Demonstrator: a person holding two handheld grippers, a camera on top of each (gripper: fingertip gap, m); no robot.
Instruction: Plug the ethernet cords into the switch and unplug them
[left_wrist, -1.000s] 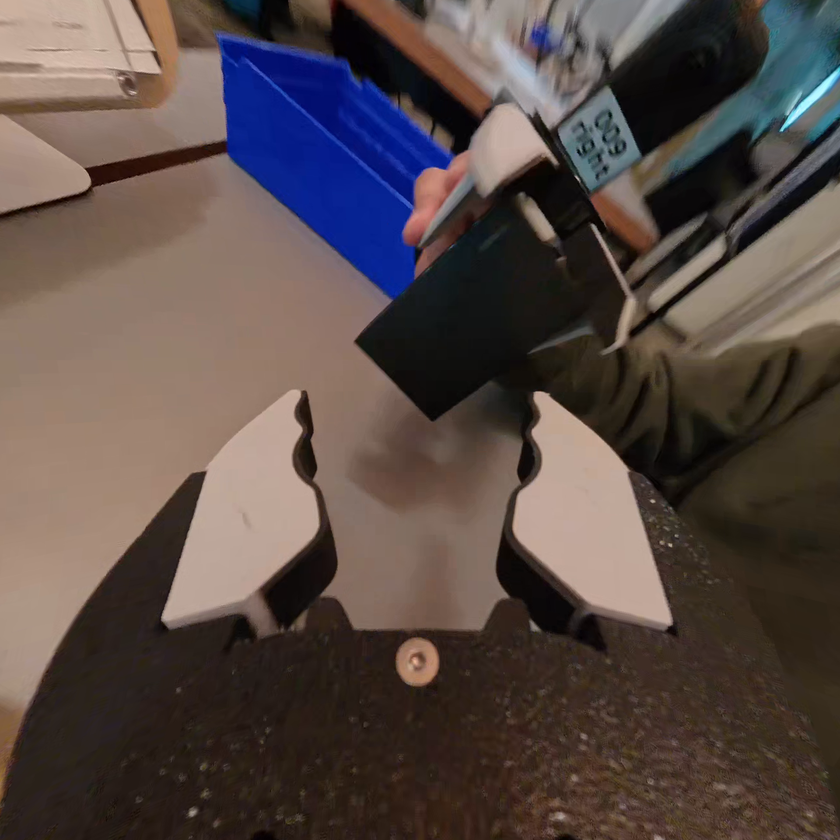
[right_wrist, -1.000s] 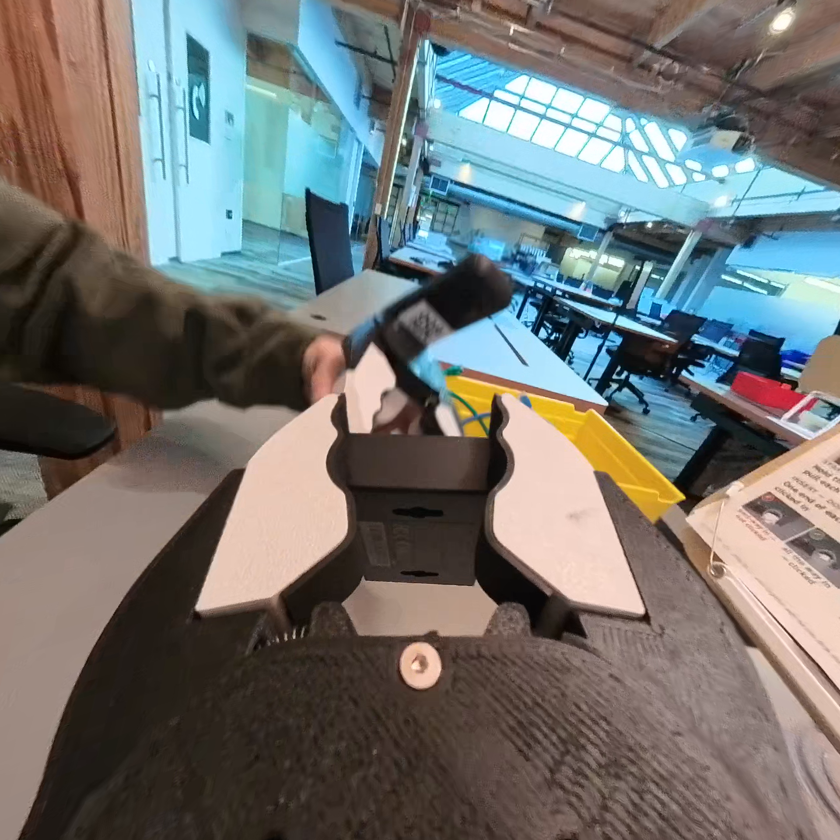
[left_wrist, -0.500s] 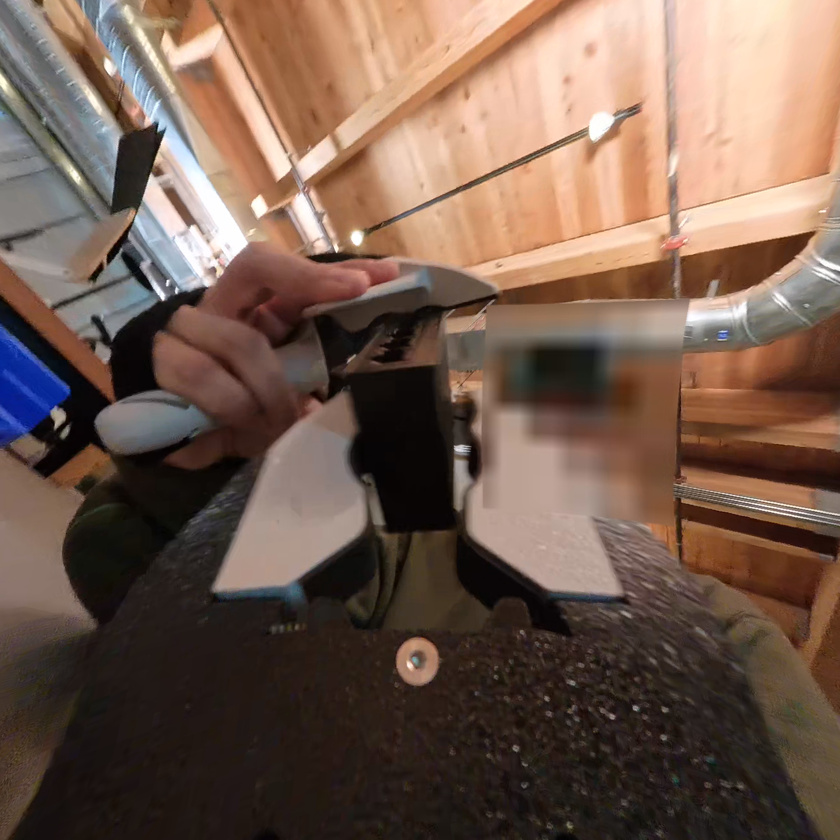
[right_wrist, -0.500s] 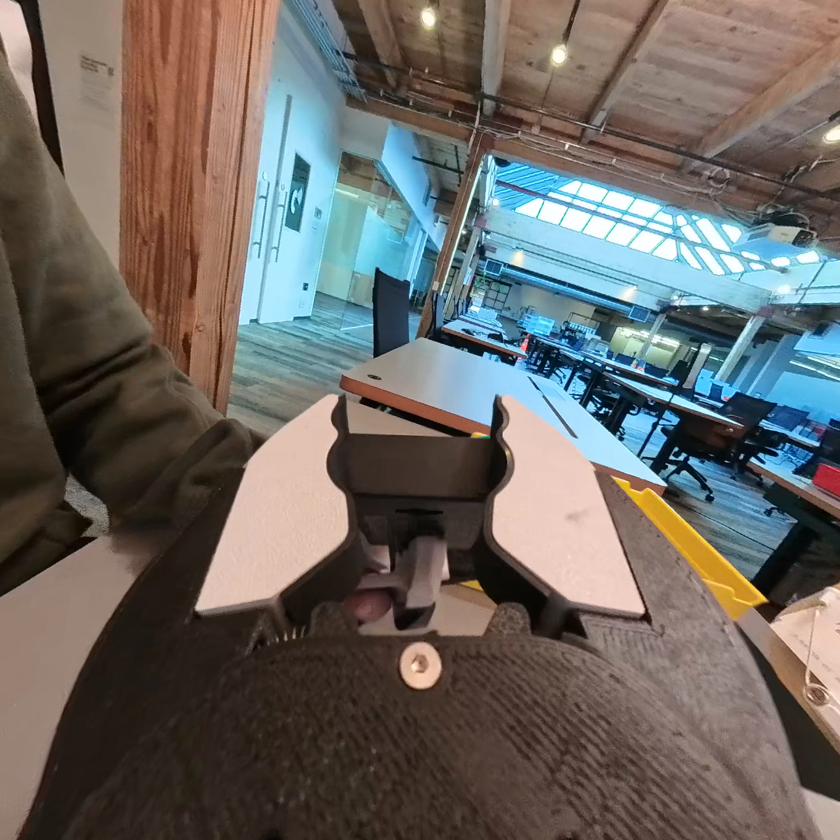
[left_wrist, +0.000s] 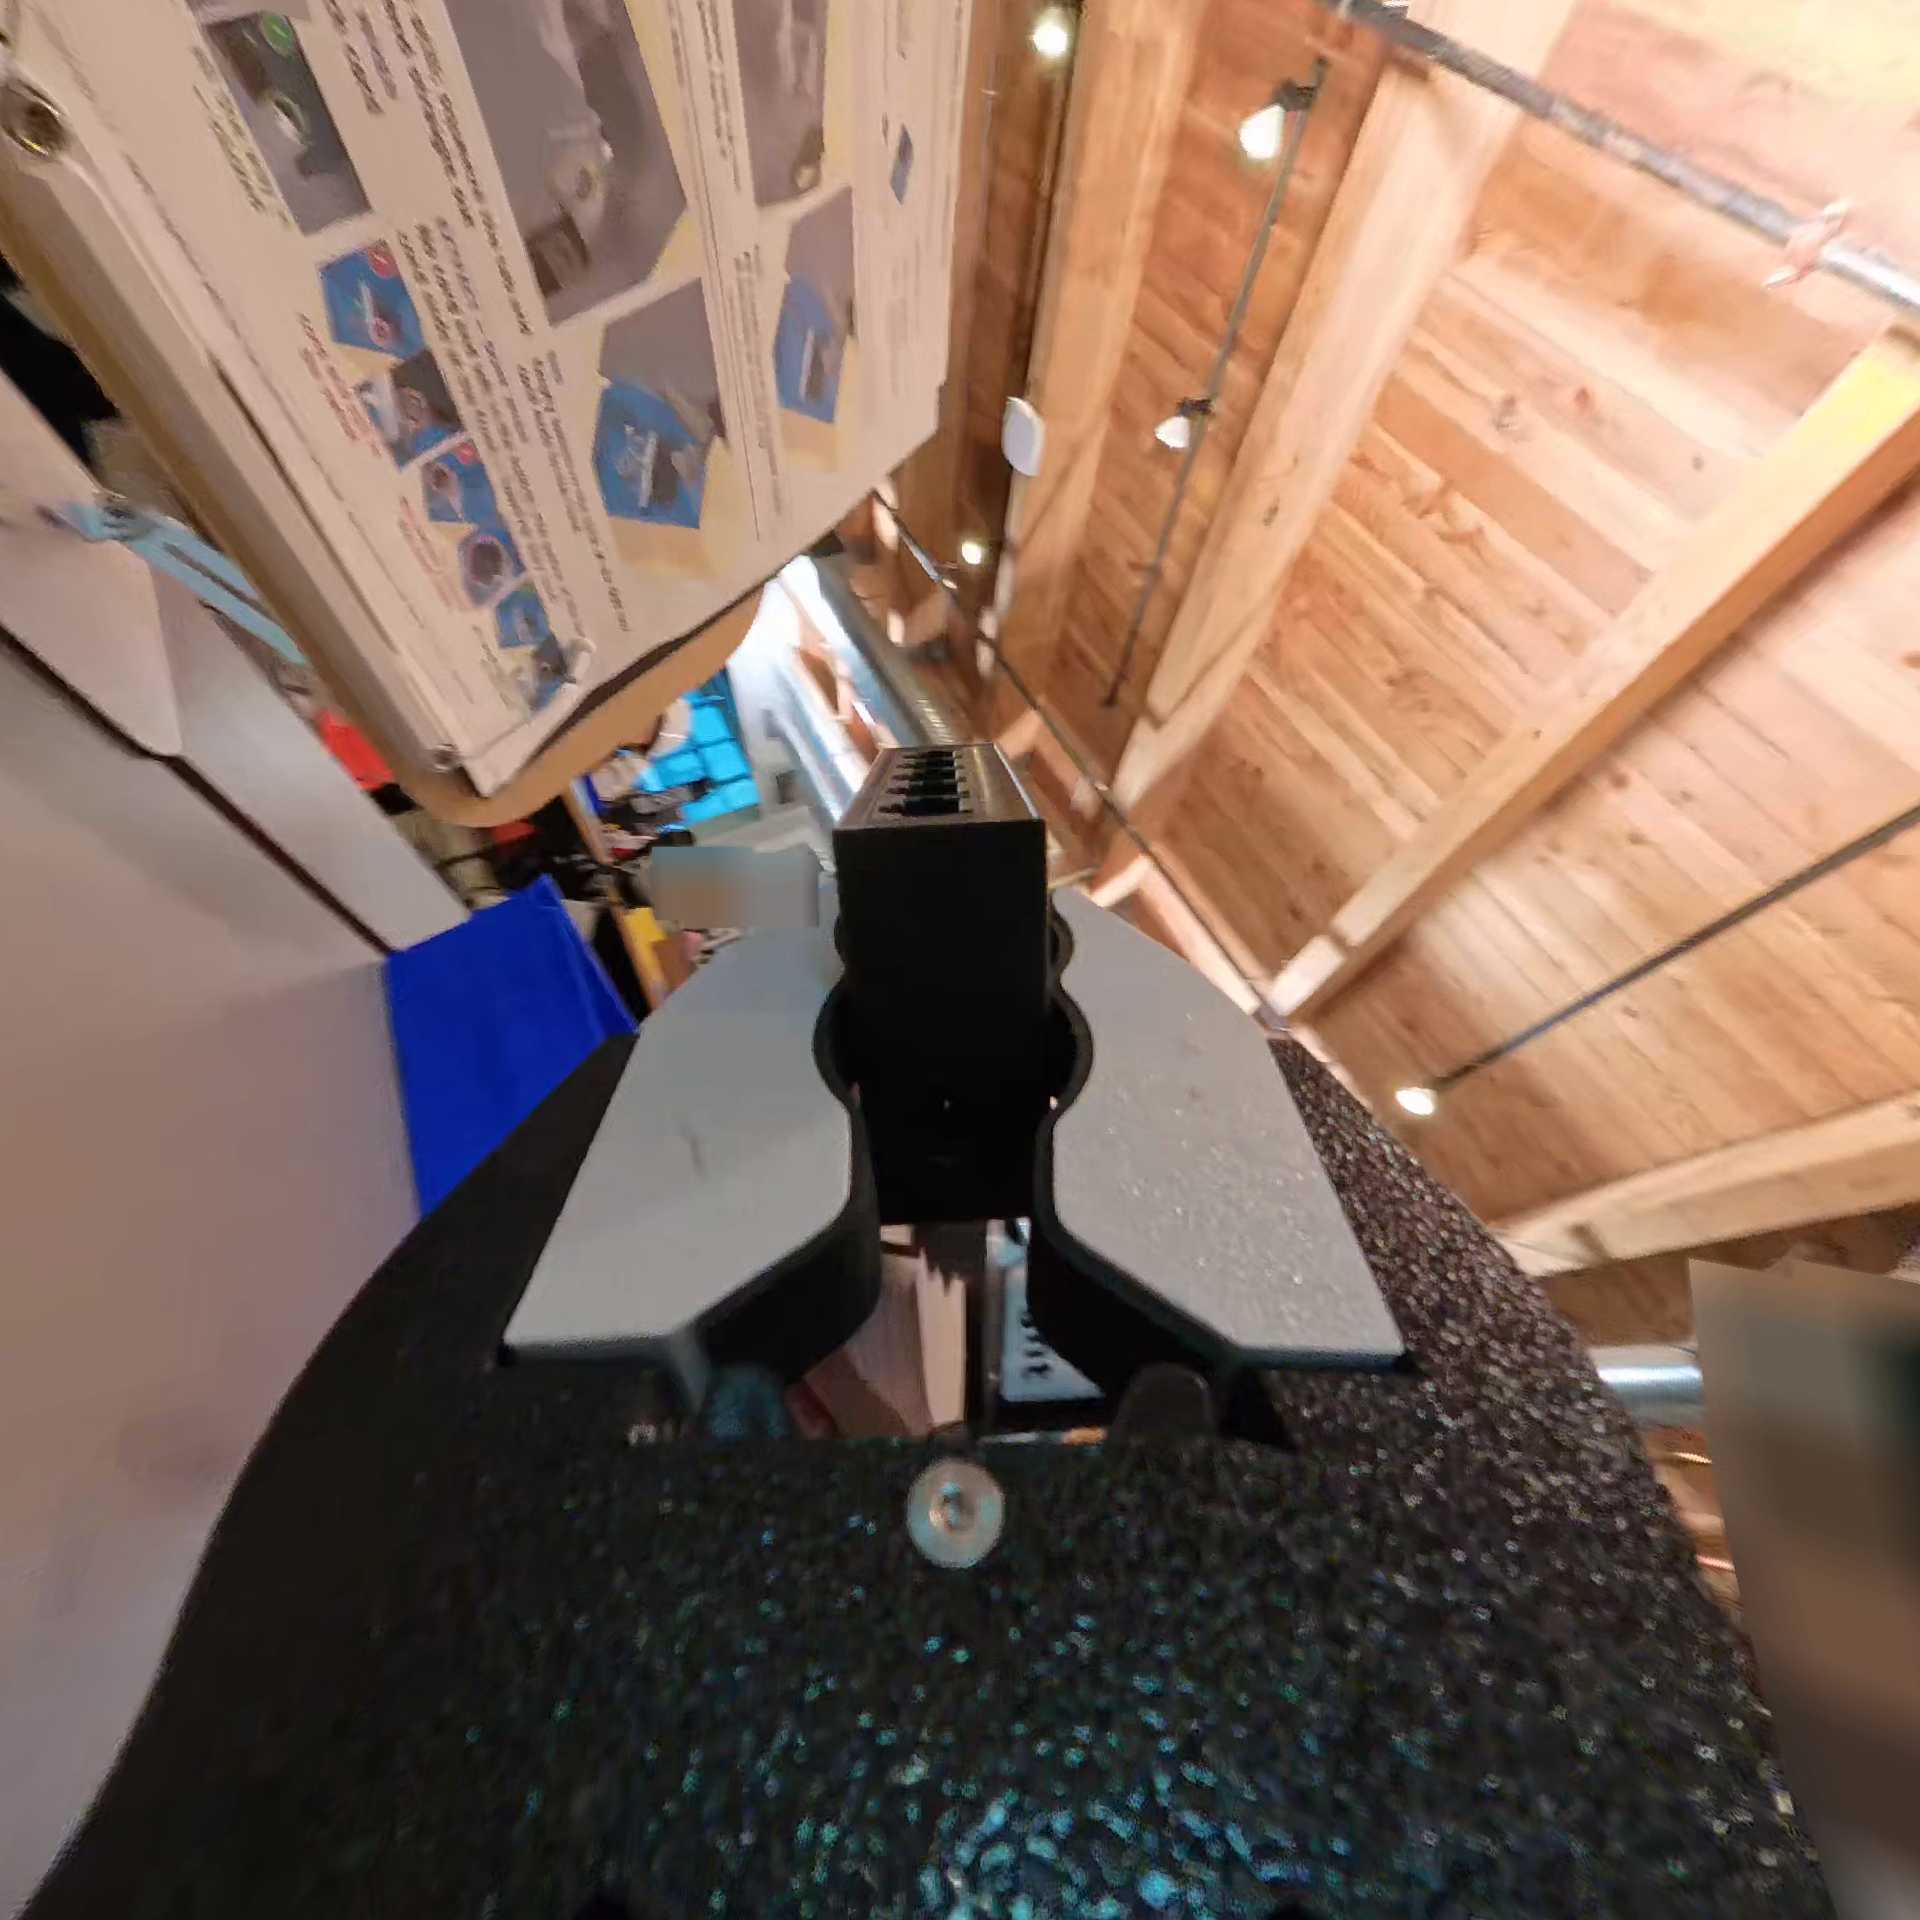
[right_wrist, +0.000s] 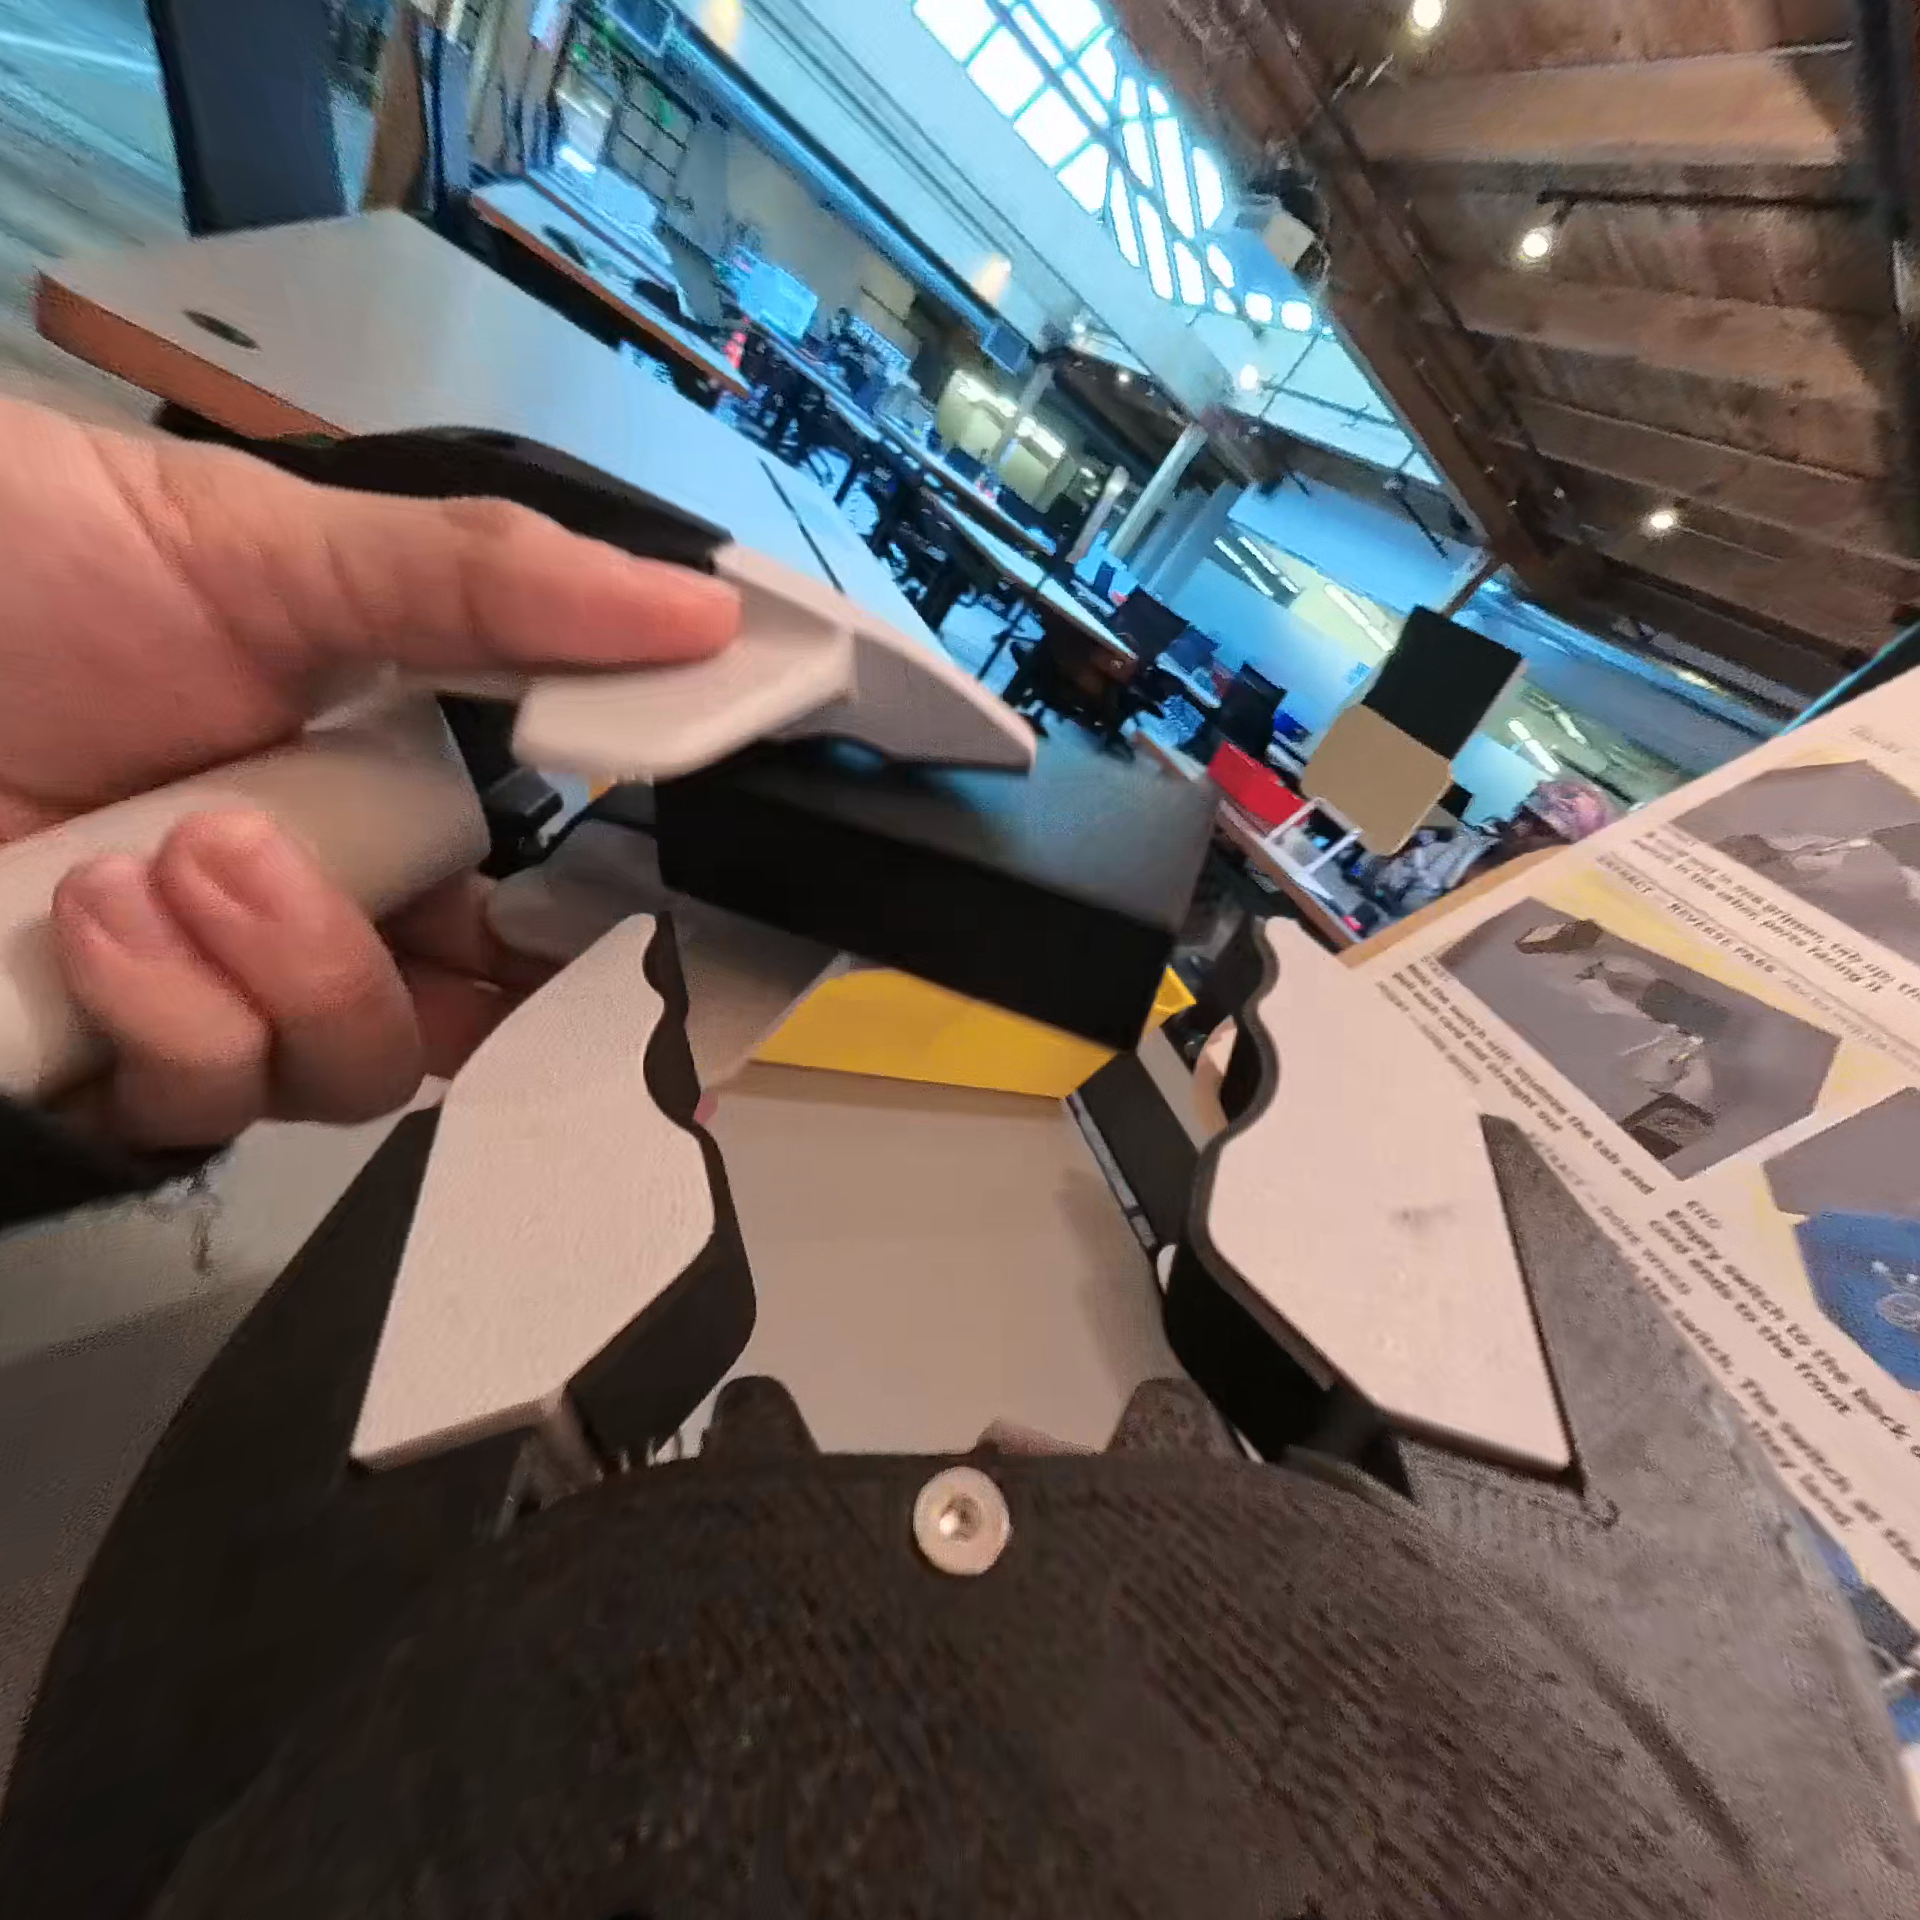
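Observation:
The black switch (left_wrist: 940, 1039) stands upright between the fingers of my left gripper (left_wrist: 945, 930), which is shut on its lower half. Its row of ports faces up at the top. In the right wrist view the switch (right_wrist: 914, 894) hangs in the air just ahead of my right gripper (right_wrist: 956, 940), which is open and empty. A grey finger (right_wrist: 790, 696) of the left gripper lies across the switch's top, with a person's hand (right_wrist: 260, 665) on the handle. No ethernet cords are in view.
A blue bin (left_wrist: 488, 1039) stands on the grey table (left_wrist: 156, 1195) at the left. A yellow bin (right_wrist: 935, 1029) lies beyond the switch. A printed instruction sheet (right_wrist: 1662, 987) stands at the right and also shows in the left wrist view (left_wrist: 520, 312).
The switch passed from my right gripper to my left. The left gripper closed on it and swung upward; the right gripper opened and drew back.

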